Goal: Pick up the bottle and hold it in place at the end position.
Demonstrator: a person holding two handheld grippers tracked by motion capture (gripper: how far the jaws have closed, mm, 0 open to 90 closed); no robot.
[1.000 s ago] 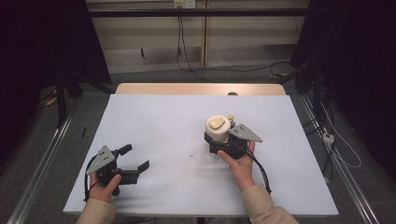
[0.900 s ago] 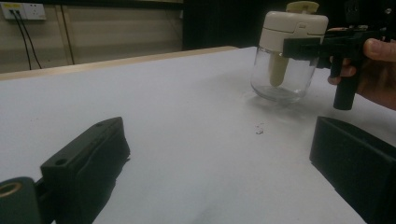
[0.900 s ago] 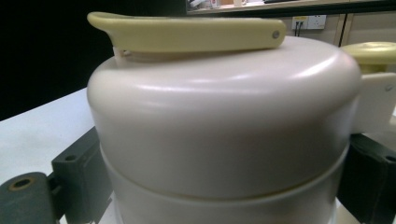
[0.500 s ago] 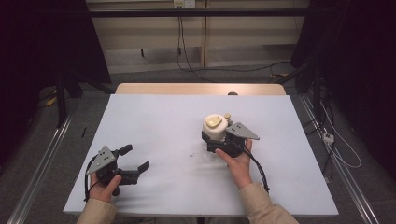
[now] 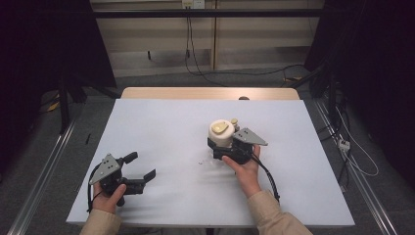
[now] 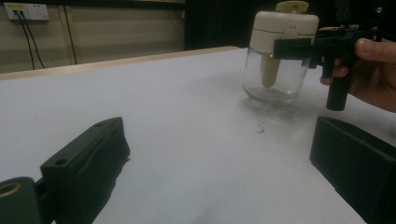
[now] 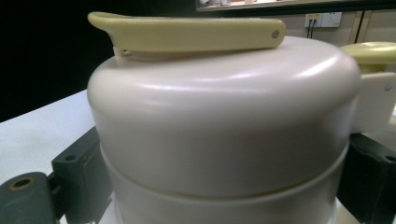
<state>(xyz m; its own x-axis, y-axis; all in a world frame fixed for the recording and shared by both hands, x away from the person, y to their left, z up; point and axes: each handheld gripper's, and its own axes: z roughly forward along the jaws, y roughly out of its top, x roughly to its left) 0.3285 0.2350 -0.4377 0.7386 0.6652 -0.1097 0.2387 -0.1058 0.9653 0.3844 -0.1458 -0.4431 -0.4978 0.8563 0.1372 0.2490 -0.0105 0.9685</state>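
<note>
One glass jar (image 6: 273, 74) with a cream lid (image 7: 224, 112): fragile, slippery glass, so the right gripper (image 5: 226, 147) clamps the lid; the left gripper (image 5: 139, 171) gapes wide, near-left.

We see a white-topped table (image 5: 161, 127) with a pale wooden far edge (image 5: 195, 93). A small dark scrap (image 5: 201, 162) lies on its surface. Behind it, black cables (image 5: 188, 36) hang down a beige panelled wall (image 5: 156, 34) from a white wall socket (image 5: 192, 4), and metal floor rails (image 5: 44, 166) flank the table.
</note>
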